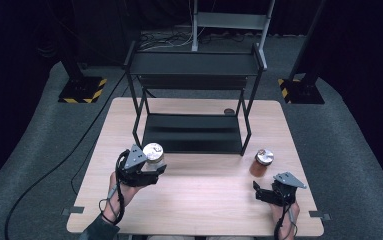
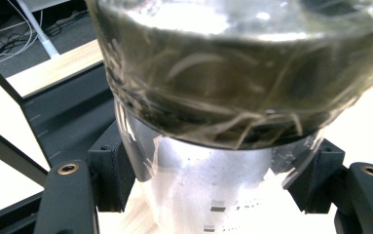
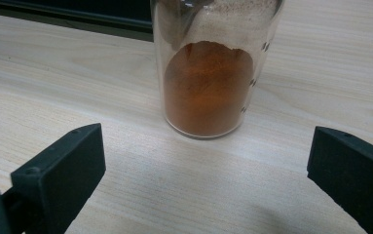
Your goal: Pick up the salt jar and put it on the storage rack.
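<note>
Grey carpet floor (image 1: 39,130), dark curtained walls (image 1: 9,35)

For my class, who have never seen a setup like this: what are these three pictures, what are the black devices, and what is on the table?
A person sits at a wooden table and holds a black two-jaw tool in each hand. One picture looks down from above; the other two come from small cameras riding on each tool. The left tool is shut on a clear jar with a silver lid. The right tool is open, with a jar of orange-brown powder standing on the table just ahead of it, untouched. A black two-tier metal rack stands at the back.
</note>
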`<move>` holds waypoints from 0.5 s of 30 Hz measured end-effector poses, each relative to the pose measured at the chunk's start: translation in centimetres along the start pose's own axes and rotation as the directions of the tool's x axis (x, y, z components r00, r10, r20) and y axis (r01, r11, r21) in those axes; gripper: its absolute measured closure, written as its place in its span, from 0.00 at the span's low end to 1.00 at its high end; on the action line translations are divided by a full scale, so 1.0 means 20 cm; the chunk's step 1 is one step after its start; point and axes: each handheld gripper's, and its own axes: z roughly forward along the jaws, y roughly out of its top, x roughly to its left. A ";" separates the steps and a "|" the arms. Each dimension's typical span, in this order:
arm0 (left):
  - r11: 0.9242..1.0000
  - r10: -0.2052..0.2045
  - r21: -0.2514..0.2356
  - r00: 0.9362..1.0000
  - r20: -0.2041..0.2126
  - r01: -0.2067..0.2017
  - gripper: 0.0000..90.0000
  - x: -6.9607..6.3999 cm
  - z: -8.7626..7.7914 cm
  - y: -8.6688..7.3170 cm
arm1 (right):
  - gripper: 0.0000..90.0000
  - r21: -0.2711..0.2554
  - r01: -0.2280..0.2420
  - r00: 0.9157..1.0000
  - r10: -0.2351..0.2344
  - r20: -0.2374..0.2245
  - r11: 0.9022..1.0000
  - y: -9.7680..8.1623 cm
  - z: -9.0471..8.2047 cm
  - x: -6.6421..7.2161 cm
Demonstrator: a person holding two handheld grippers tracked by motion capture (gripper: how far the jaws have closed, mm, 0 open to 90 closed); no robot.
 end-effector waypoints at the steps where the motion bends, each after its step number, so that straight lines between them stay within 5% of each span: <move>1: 1.000 -0.001 0.001 1.000 0.002 0.001 0.34 0.01 0.00 0.01 | 0.00 0.000 0.000 1.000 0.000 0.000 1.000 0.00 0.00 0.00; 15: 1.000 -0.004 -0.005 1.000 0.009 0.004 0.34 0.10 0.00 0.12 | 0.00 0.003 0.001 1.000 -0.001 -0.002 1.000 0.00 0.00 0.00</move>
